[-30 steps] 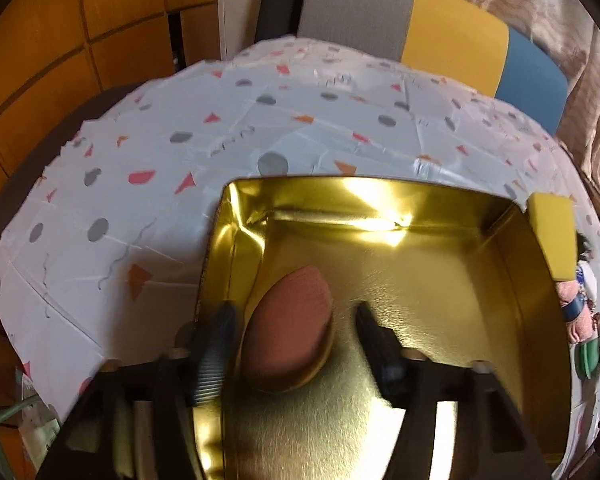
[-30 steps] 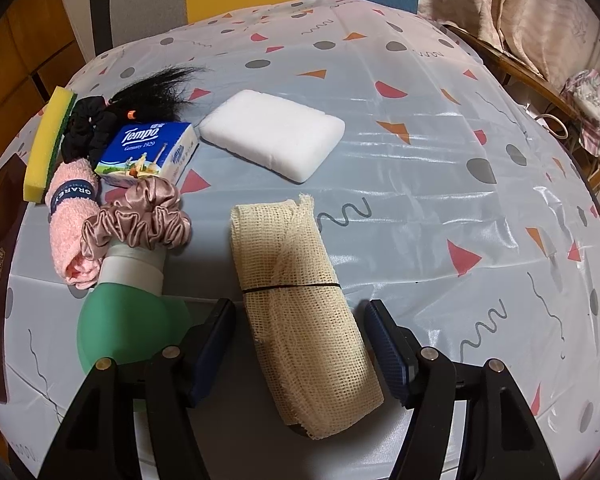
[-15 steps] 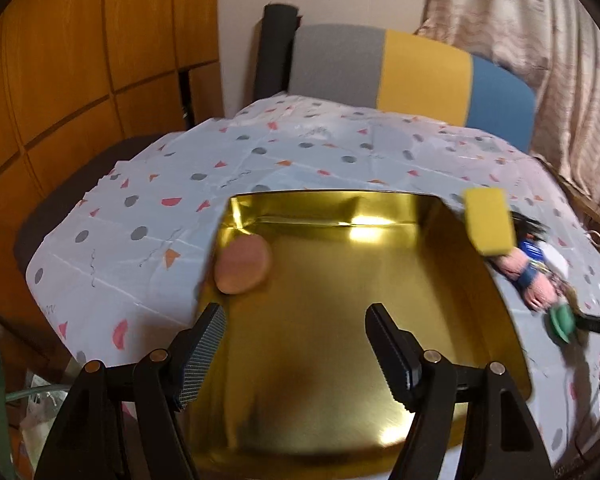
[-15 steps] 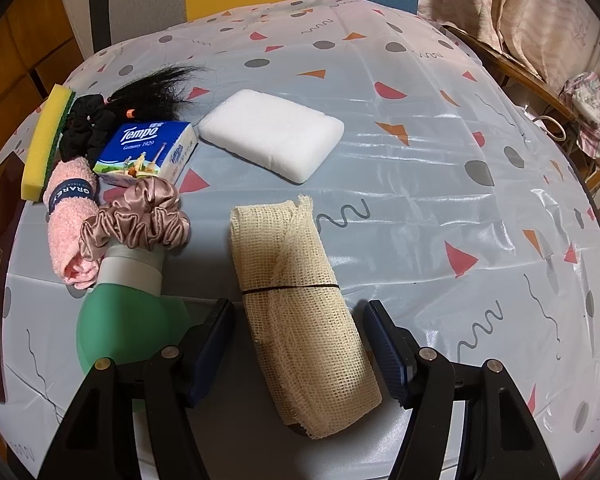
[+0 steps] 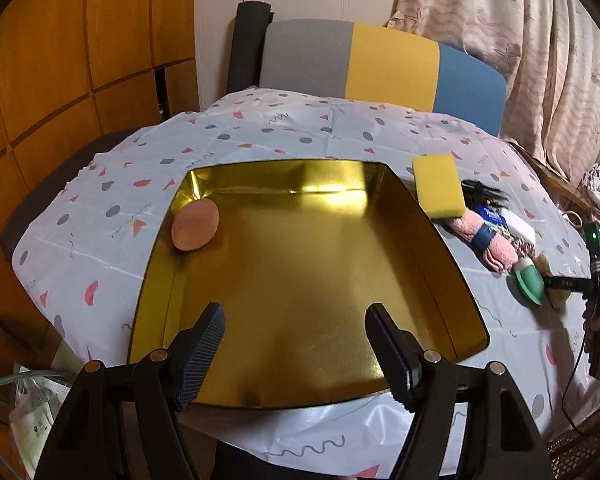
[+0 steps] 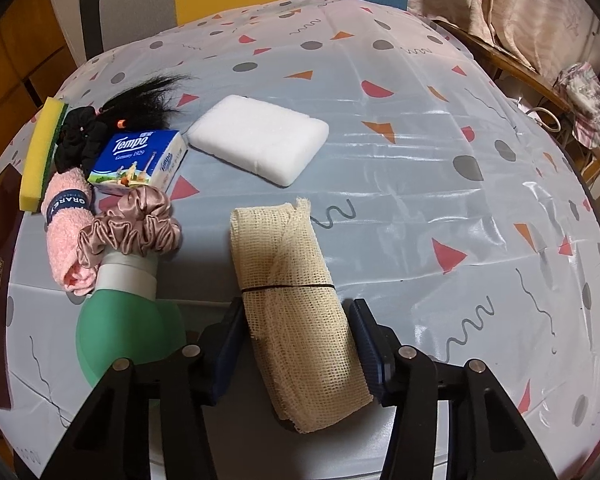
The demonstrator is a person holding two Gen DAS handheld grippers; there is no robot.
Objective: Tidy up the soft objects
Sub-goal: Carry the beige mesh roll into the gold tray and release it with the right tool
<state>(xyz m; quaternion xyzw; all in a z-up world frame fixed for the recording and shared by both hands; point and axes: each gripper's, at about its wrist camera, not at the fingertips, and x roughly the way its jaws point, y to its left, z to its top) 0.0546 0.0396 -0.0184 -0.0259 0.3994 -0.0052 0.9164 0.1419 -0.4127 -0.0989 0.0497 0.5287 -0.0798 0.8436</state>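
A beige mesh cloth roll [image 6: 284, 256] with a black band lies on the patterned tablecloth. My right gripper [image 6: 296, 328] straddles its near half. The jaws are closing and the pads stand right at its sides without squeezing it. In the left wrist view, a gold tin [image 5: 284, 162] sits open with a round brown puff [image 5: 195, 226] in its far left corner. My left gripper [image 5: 296, 332] hovers open over the tin's near edge with nothing between its fingers. The right gripper shows there at the far right edge.
Left of the roll lie a green squeeze bottle [image 6: 128, 320], satin scrunchie [image 6: 132, 228], pink towel roll [image 6: 66, 232], Tempo tissue pack [image 6: 140, 160], black scrunchie [image 6: 76, 140], black hairpiece [image 6: 148, 94] and yellow sponge [image 6: 42, 156]. A white foam pad [image 6: 260, 142] lies beyond. A chair [image 5: 380, 64] stands behind the table.
My left gripper has drawn back and up from the tin, leaving the puff in it. The right gripper's jaws have narrowed around the mesh roll without moving.
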